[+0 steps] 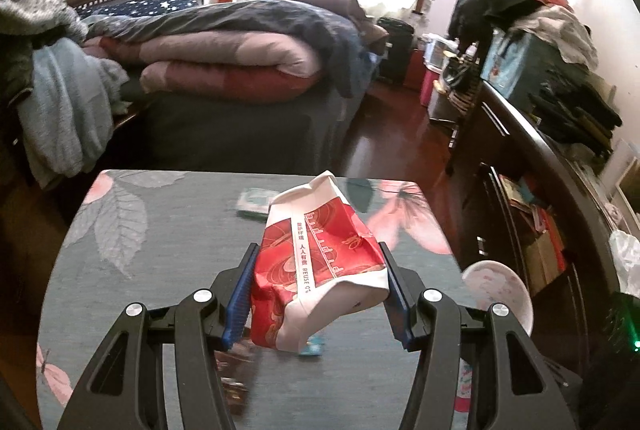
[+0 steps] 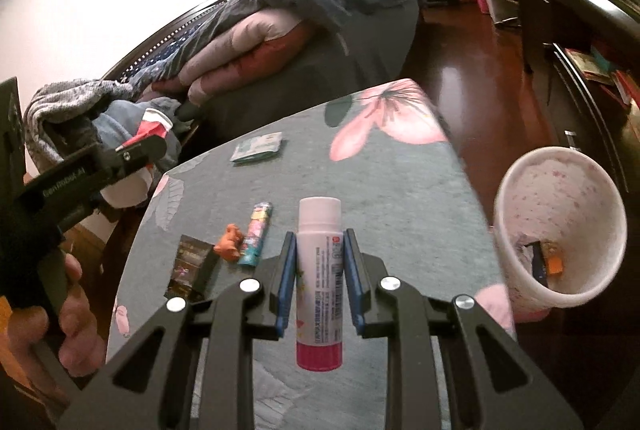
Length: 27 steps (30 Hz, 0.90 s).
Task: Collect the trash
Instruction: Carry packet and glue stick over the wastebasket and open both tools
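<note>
**Left wrist view: two items held, bin at the table's right edge**

Left wrist view shows our left gripper [image 1: 318,294] closed onto a crumpled red-and-white paper bag [image 1: 320,262], held clear above the floral table [image 1: 160,230]. The bag is soft and already creased between the blue pads.

Right wrist view shows our right gripper [image 2: 318,282] clamped on a white bottle with a pink base [image 2: 319,282], gripped mid-body, cap pointing away. The speckled pink bin [image 2: 560,230] stands just off the table's right edge, mouth open toward us, some scraps inside.

Judgement: the bottle goes first, being nearer the bin. We bring it over the mouth before opening, since a rigid cylinder can bounce off the rim. The bag needs a wide release, as it may cling to one pad.

Left on the table: a teal packet [image 2: 258,147], a dark wrapper [image 2: 192,268], an orange scrap [image 2: 229,243], a colourful tube [image 2: 256,234].
</note>
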Motion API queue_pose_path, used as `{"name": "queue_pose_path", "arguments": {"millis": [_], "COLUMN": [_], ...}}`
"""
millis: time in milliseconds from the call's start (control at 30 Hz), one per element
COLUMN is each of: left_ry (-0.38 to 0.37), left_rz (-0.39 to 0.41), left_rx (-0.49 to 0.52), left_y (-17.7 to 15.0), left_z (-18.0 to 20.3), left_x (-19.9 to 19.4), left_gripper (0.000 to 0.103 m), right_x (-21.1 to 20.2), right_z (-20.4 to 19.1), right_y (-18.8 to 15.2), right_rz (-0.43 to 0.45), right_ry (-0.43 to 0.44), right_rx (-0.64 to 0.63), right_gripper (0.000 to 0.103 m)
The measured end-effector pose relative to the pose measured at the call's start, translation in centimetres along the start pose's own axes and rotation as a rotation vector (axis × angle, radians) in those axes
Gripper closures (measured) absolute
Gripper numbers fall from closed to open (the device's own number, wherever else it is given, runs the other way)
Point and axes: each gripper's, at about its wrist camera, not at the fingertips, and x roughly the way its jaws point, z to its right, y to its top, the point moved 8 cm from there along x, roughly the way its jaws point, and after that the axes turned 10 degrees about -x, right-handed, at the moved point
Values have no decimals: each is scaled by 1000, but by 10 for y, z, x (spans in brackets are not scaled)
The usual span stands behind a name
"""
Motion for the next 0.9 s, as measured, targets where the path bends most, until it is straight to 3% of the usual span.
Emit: {"name": "queue_pose_path", "arguments": {"millis": [233,900], "left_ry": [-75,-286], "left_rz": [-18,-94], "left_rx": [69,258], "left_y": [-12,-58], "left_z": [57,214], "left_x": [7,42], "left_gripper": [46,46], "right_x": [-23,-75], "right_z": [45,205], "right_y": [-6,-14], "right_rz": [26,95], "right_ry": [-59,-329], "right_rx": [54,215], "right_gripper": [79,79]}}
